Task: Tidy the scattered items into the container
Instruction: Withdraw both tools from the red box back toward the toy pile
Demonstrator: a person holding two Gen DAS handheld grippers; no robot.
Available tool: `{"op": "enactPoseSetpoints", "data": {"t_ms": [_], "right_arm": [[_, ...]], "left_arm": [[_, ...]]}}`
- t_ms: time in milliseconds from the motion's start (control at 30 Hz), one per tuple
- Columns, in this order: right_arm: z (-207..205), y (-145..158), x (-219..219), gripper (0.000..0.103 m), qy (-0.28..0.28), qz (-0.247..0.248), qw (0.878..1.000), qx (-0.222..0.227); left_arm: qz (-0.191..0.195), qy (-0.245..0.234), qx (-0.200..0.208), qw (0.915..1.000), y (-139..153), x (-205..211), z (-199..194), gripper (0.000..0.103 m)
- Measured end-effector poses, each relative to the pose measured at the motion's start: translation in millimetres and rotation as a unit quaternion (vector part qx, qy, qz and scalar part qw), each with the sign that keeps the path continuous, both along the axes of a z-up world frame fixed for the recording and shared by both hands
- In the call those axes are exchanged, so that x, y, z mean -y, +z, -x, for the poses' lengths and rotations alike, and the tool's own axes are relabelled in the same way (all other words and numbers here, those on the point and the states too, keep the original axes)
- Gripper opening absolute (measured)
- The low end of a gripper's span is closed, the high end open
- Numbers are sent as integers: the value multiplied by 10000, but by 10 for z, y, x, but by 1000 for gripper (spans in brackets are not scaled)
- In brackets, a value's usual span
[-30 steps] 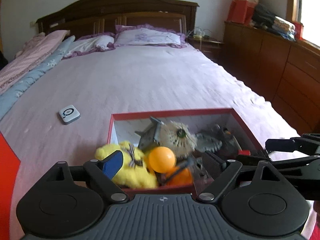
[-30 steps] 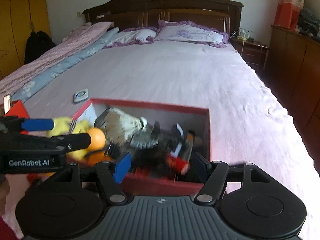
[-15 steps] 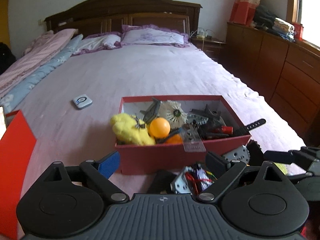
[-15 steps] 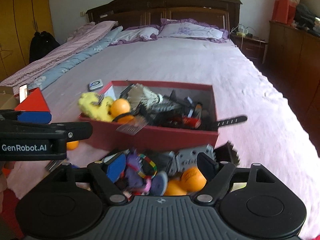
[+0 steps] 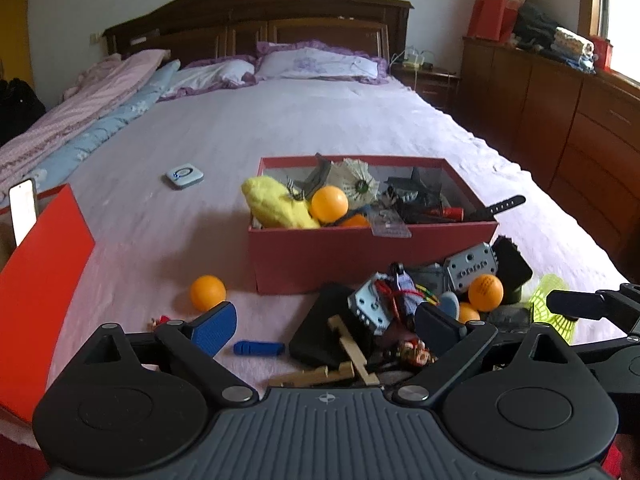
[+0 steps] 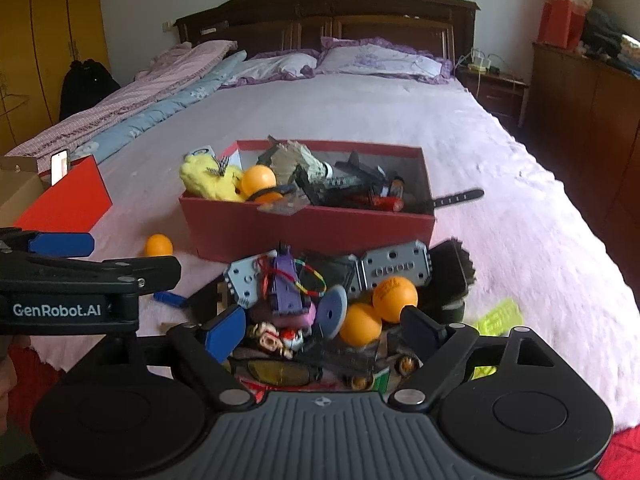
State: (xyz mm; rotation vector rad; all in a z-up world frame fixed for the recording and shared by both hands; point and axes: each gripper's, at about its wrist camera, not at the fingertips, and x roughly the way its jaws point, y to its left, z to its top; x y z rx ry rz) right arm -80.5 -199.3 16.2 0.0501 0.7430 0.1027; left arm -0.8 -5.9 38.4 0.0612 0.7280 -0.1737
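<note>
Hovering with right gripper (image 6: 324, 330) spread, empty, over the toy pile (image 6: 304, 296); orange ping-pong ball (image 6: 395, 294) lying at 1 o'clock, nearest. Red box (image 6: 312, 228) sitting at 12 o'clock, part-filled. Left gripper (image 5: 324, 328) also spread, seemingly empty.

Soft daylight from window (image 5: 624, 20) at right; fisheye edges bent, slight blur perhaps.
</note>
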Motion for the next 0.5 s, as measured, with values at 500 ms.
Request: {"op": "enactPoseSetpoints", "data": {"t_ms": [500], "right_arm": [[250, -336, 44, 87, -72, 54, 9993, -365]], "left_arm": [[-135, 130, -288, 9994, -288, -27, 228, 101]]}}
